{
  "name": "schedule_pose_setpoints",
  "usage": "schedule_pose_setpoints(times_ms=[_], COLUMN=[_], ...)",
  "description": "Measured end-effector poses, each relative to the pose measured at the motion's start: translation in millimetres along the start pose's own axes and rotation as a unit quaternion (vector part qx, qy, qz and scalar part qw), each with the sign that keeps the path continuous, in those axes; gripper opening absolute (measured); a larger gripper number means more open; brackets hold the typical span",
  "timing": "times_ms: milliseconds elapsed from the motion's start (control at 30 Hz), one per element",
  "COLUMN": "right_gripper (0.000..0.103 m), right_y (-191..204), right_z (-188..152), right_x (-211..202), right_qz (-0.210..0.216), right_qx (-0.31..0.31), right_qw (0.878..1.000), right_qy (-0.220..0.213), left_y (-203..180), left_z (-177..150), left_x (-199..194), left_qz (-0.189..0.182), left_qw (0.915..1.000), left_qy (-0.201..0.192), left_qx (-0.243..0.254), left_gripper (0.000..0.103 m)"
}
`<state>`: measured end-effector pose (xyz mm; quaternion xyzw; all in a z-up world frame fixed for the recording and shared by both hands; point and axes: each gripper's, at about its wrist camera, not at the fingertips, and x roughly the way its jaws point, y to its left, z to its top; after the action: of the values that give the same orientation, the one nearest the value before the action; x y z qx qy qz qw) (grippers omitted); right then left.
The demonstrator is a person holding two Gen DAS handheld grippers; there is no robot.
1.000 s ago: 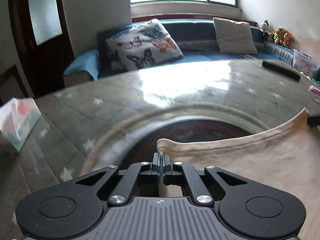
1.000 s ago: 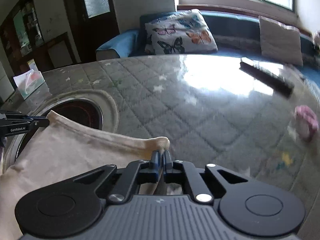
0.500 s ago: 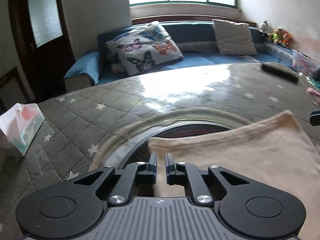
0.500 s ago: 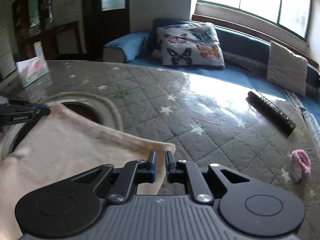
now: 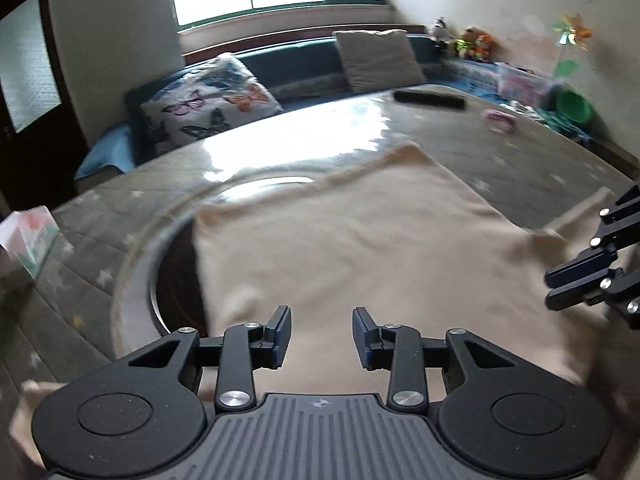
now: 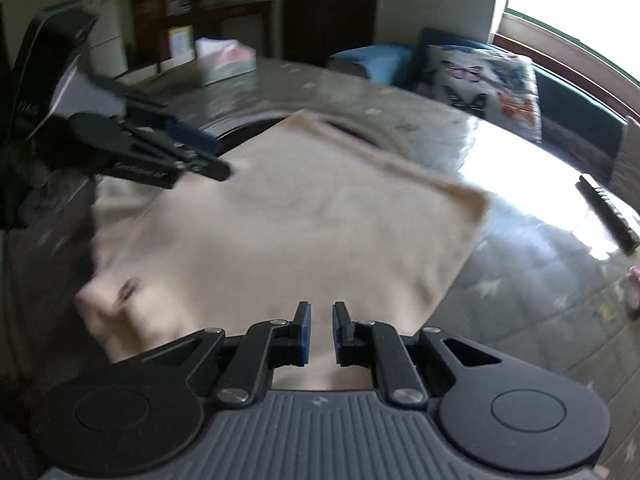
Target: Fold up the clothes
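A beige garment (image 5: pixel 360 240) lies flat on the grey quilted table (image 5: pixel 540 168), its far edge over a round dark recess (image 5: pixel 172 280). My left gripper (image 5: pixel 322 320) hovers over the garment's near part. Its jaws are opening and nothing is pinched between them. In the right wrist view the same garment (image 6: pixel 280 220) spreads ahead of my right gripper (image 6: pixel 320 312), whose jaws stand a narrow gap apart with only cloth below. Each gripper shows in the other's view: the right gripper (image 5: pixel 560 280) at the edge, the left gripper (image 6: pixel 212 156) at upper left.
A tissue box (image 5: pixel 28 240) stands at the table's left edge. A black remote (image 5: pixel 430 99) and a small pink item (image 5: pixel 498 117) lie at the far right. A sofa with a butterfly pillow (image 5: pixel 208 108) runs behind the table.
Both grippers let go of the garment's corners, opened and drew back toward the near side. The garment's lifted edge dropped and it now lies flat.
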<state>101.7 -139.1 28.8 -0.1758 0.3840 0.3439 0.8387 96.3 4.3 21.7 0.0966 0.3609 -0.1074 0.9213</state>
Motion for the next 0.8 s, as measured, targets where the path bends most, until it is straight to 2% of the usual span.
schedule_pose_setpoints(times_ms=[133, 200, 300, 433, 533, 667, 800], right_gripper=[0.013, 0.017, 0.018, 0.018, 0.026, 0.027, 0.027], right_y=[24.0, 33.5, 39.3, 29.8, 17.8, -4.3, -39.1], right_z=[-23.1, -33.6, -45.4, -54.3, -62.5, -78.1, -100.2], right_x=[-13.2, -13.0, -15.7, -30.8, -46.2, -63.0, -78.5], right_qz=[-0.005, -0.018, -0.035, -0.033, -0.040, -0.072, -0.141], right_qx=[-0.022, -0.035, -0.043, 0.005, 0.050, 0.110, 0.182], right_qw=[1.000, 0.999, 0.998, 0.999, 0.996, 0.989, 0.971], right_qy=[-0.005, -0.002, -0.015, -0.037, -0.054, -0.067, -0.069], left_y=[-23.0, -32.8, -46.7, -69.4, -87.5, -104.8, -115.7], left_z=[-10.9, -10.8, -7.6, -4.7, -5.4, -7.4, -11.4], left_x=[-7.8, -9.3, -13.0, -11.1, -7.4, -2.8, 1.8], left_qz=[-0.007, -0.014, -0.019, -0.043, -0.060, -0.075, -0.082], left_qw=[0.9999, 0.9996, 0.9991, 0.9976, 0.9960, 0.9939, 0.9924], left_qy=[-0.006, -0.010, -0.024, -0.028, -0.028, -0.026, -0.021], left_qx=[0.014, 0.021, 0.030, 0.046, 0.061, 0.077, 0.089], left_gripper=[0.038, 0.039, 0.043, 0.043, 0.043, 0.043, 0.043])
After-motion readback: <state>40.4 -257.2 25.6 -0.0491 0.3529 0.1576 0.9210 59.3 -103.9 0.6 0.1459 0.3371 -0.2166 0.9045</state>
